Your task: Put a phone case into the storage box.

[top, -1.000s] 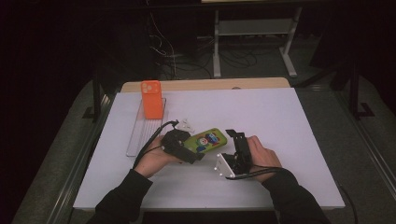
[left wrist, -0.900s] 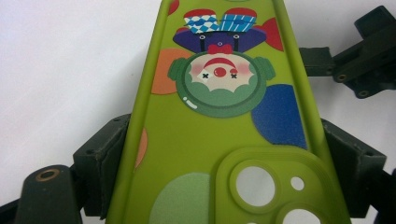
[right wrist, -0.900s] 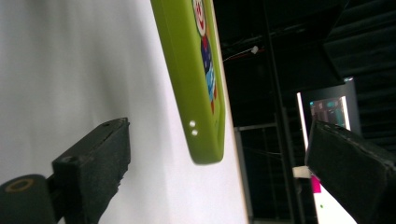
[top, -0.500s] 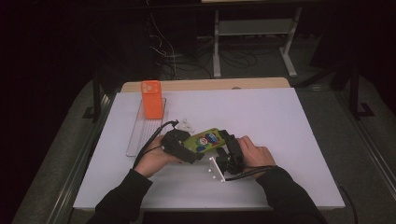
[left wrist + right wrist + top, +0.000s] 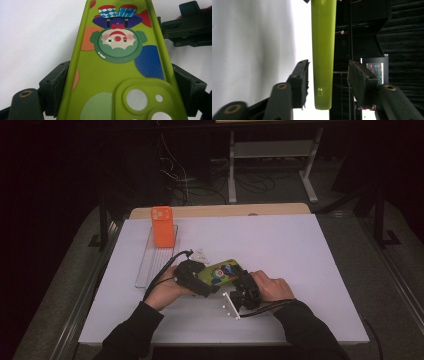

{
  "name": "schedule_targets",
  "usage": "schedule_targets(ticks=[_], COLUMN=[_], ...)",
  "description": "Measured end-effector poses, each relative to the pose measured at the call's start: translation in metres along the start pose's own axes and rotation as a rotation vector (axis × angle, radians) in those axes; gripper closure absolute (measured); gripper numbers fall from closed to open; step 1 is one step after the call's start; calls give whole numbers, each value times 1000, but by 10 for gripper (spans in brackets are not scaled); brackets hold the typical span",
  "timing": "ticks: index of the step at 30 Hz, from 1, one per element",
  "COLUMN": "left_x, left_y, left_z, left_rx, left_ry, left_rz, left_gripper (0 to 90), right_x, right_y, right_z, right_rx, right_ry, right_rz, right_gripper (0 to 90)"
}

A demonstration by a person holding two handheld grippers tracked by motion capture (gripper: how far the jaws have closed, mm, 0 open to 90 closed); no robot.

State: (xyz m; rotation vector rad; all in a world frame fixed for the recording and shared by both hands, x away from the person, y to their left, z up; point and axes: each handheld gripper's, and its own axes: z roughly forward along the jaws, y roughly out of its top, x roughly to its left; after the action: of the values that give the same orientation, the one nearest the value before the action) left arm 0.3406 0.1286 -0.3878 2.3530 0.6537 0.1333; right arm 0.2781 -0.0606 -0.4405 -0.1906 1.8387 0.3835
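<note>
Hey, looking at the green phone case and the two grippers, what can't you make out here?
- Green phone case: its camera-cutout end is cut off by the bottom edge in the left gripper view.
- Right gripper: the right gripper view shows gaps on both sides of the case; contact cannot be told.
- Orange phone case: high view, too small for detail.

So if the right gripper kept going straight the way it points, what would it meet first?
The green phone case. Its thin end already lies between the right gripper's jaws, which have just been closing but don't yet press it; farther along is the left gripper clamping it.
</note>
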Motion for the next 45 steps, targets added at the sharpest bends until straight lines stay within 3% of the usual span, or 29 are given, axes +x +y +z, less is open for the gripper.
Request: schedule_targets(ticks=[4,16,23,30,33,37,41,42,43,45], left_x=[-1,-1,-1,-3,-2,-3,1,0,2,3], left_y=[0,0,0,-1,-1,-2,-3,-3,-4,-4], left_z=[0,0,1,-1,-4,-6,-9,-9,-11,-12], left_rx=[0,-4,-1,-45,-56,-85,-77,-96,-80,-86], left_ry=[-7,-15,-15,13,-10,-29,-22,-28,-26,-22], left_rz=[5,4,9,26,28,11,49,29,53,44], left_gripper=[152,151,146,112,80,14,0,0,0,0], right_x=[0,1,2,1,2,1,-1,-2,-3,-4], right_y=[1,1,3,4,3,-1,-8,-10,-12,-16], right_z=[-1,-1,-1,-3,-3,-1,-1,-2,-2,-2], right_rx=[-2,-10,2,16,24,39,55,65,74,94], right_ry=[4,34,29,3,-3,7,-3,-1,14,43], right_rz=[-21,-17,-38,-47,-48,-34,-12,3,18,42], right_gripper=[557,736,752,756,756,755,755,755,755,755])
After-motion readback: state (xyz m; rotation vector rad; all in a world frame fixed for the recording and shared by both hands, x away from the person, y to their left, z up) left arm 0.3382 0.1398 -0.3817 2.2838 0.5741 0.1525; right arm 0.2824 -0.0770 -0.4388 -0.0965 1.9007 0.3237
